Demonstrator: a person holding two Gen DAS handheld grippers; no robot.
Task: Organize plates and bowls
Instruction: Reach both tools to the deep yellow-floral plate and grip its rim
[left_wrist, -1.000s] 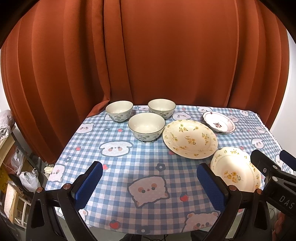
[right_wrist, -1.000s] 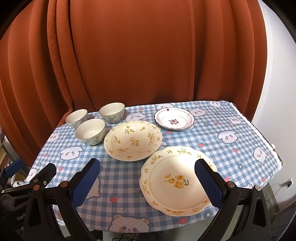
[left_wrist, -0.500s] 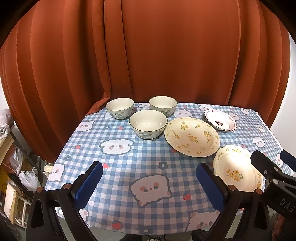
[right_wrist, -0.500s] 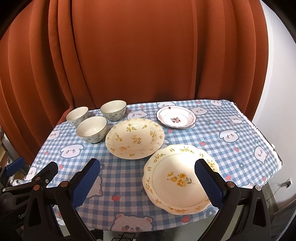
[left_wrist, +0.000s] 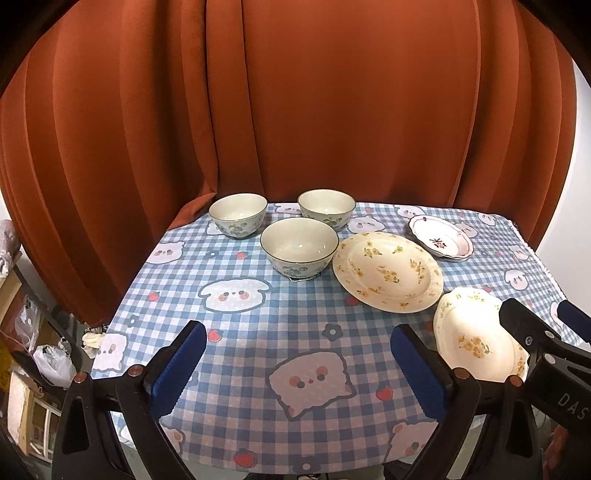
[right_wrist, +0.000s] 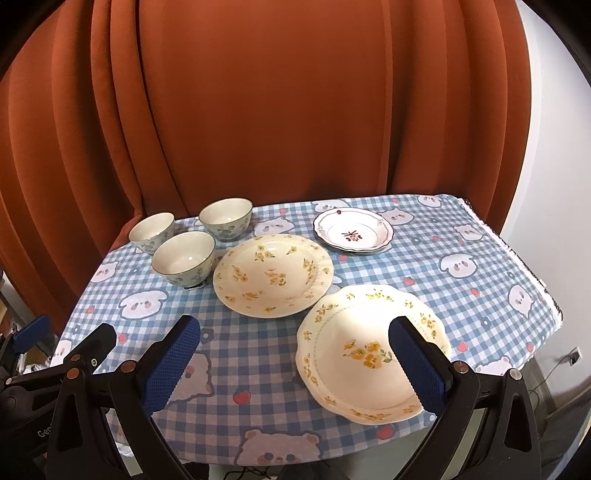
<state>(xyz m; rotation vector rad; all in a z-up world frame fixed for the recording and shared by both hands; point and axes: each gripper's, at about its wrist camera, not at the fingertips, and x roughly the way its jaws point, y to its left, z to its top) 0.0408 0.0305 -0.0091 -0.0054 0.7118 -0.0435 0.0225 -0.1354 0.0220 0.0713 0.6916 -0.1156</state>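
Observation:
Three pale bowls with blue flowers stand at the table's far left: one nearest (left_wrist: 299, 245), one back left (left_wrist: 238, 214), one back right (left_wrist: 326, 208). A large yellow-flowered plate (left_wrist: 387, 269) lies mid-table. A scalloped yellow-flowered plate (right_wrist: 369, 347) lies near the front right edge. A small white plate with a red motif (right_wrist: 352, 230) lies at the back right. My left gripper (left_wrist: 295, 365) is open and empty above the front edge. My right gripper (right_wrist: 295, 365) is open and empty, its right finger over the scalloped plate.
The table wears a blue checked cloth with cartoon animals (left_wrist: 258, 321). An orange curtain (left_wrist: 295, 110) hangs close behind it. Bags and clutter (left_wrist: 48, 362) lie on the floor at the left. A white wall (right_wrist: 554, 184) is at the right.
Both grippers have drawn back and risen slightly, so the table looks smaller and farther. No dish has moved. Both stay open.

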